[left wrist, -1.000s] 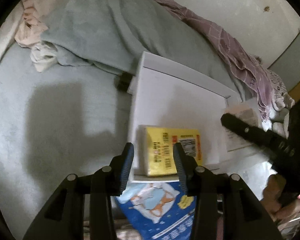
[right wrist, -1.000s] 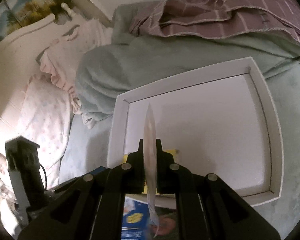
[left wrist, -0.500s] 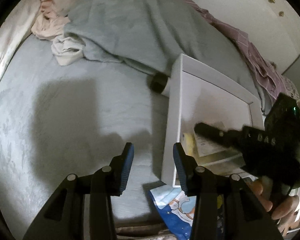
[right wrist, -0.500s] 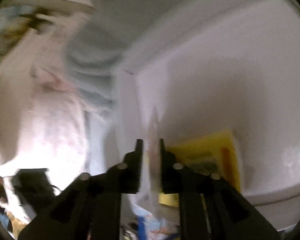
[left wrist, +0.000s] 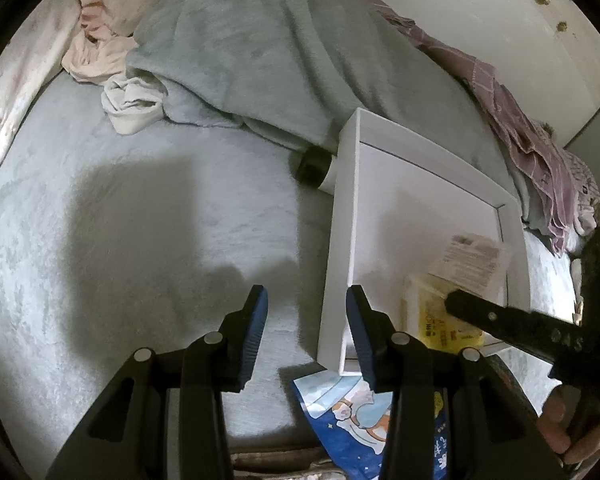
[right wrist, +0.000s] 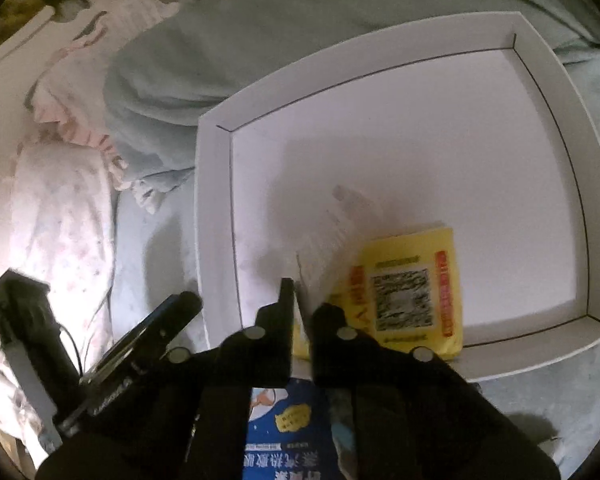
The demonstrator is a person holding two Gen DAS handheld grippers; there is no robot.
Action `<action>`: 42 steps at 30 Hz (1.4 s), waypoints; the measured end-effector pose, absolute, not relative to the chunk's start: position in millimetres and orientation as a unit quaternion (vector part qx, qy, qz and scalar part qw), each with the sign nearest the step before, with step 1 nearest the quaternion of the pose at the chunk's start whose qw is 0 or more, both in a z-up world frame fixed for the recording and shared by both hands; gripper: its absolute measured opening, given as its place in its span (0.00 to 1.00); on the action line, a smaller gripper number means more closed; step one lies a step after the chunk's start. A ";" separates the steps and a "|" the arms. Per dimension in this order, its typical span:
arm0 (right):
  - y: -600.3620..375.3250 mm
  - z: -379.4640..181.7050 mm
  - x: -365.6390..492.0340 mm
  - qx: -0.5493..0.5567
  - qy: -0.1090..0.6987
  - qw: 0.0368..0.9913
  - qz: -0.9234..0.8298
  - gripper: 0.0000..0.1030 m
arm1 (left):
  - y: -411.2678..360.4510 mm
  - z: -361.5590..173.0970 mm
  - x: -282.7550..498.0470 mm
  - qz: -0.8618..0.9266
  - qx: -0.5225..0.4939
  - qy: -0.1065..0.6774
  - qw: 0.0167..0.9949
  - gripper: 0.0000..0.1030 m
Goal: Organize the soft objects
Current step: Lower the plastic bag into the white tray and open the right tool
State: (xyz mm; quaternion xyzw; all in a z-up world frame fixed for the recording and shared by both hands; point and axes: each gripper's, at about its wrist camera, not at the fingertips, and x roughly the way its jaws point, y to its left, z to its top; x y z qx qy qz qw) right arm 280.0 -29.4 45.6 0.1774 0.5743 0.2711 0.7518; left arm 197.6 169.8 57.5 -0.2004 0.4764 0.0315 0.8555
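While our right gripper (right wrist: 302,300) keeps its jaws closed on a thin clear packet (right wrist: 336,236) over the yellow pack (right wrist: 416,292) in the white tray (right wrist: 216,216) on the bed, our left gripper (left wrist: 303,324) hovers open and empty beside the tray.

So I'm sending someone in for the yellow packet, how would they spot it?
Find the shallow white tray lying on the grey-blue bed. The yellow packet lies flat in its near corner. It alone is bright yellow, with a QR code and red side strips.
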 end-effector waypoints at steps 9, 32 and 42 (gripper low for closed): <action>-68.4 52.7 258.1 0.275 0.548 0.758 0.224 0.03 | 159.6 68.1 196.4 0.018 -0.200 0.467 0.861 0.39; -71.7 79.2 244.3 0.377 0.581 0.654 0.305 0.73 | 149.2 72.1 198.4 0.017 -0.180 0.467 0.866 0.39; -72.7 52.4 300.0 0.146 0.577 0.784 0.175 0.71 | 140.0 71.8 200.8 0.010 -0.167 0.480 0.861 0.39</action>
